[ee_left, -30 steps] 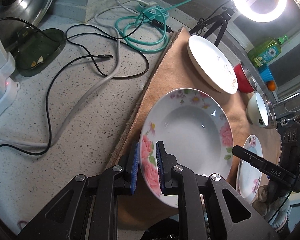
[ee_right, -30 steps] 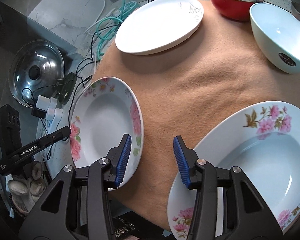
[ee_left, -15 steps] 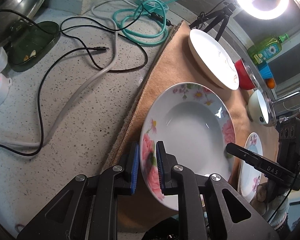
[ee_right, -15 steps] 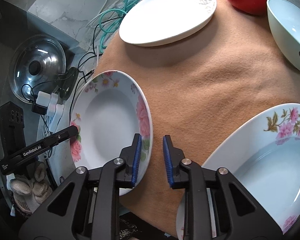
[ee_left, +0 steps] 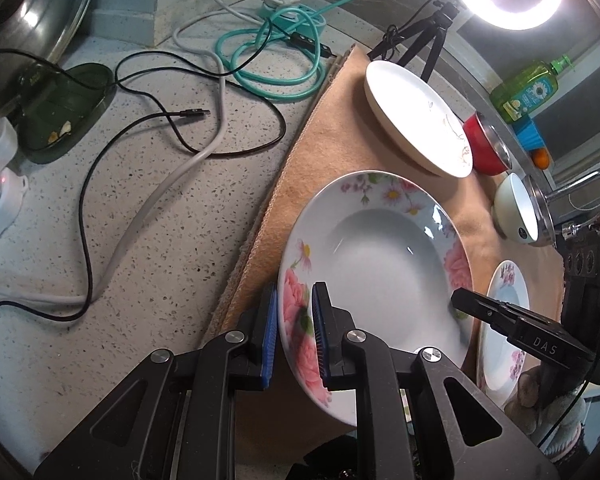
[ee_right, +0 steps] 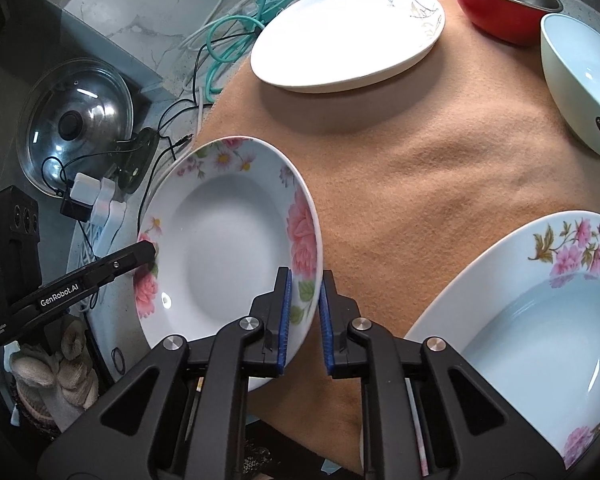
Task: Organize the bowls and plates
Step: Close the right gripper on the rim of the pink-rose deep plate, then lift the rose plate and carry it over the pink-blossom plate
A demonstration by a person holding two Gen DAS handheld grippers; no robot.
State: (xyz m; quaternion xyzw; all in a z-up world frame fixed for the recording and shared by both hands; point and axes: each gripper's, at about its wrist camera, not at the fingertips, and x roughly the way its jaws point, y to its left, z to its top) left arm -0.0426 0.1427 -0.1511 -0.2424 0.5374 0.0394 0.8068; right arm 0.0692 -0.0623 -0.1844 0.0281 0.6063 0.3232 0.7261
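Rose plate [ee_left: 384, 272] pinched at opposite rims by left tongs [ee_left: 294, 332] and right tongs [ee_right: 303, 316], just closed.

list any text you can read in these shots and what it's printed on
"DAS" – on the right tongs, on the arm seen from the left camera.
"GenRobot.AI" – on the left tongs, seen from the right camera; the small print below it is unreadable.
Dark sticker on the pale bowl: script too small to read.
Green bottle label: blurred.
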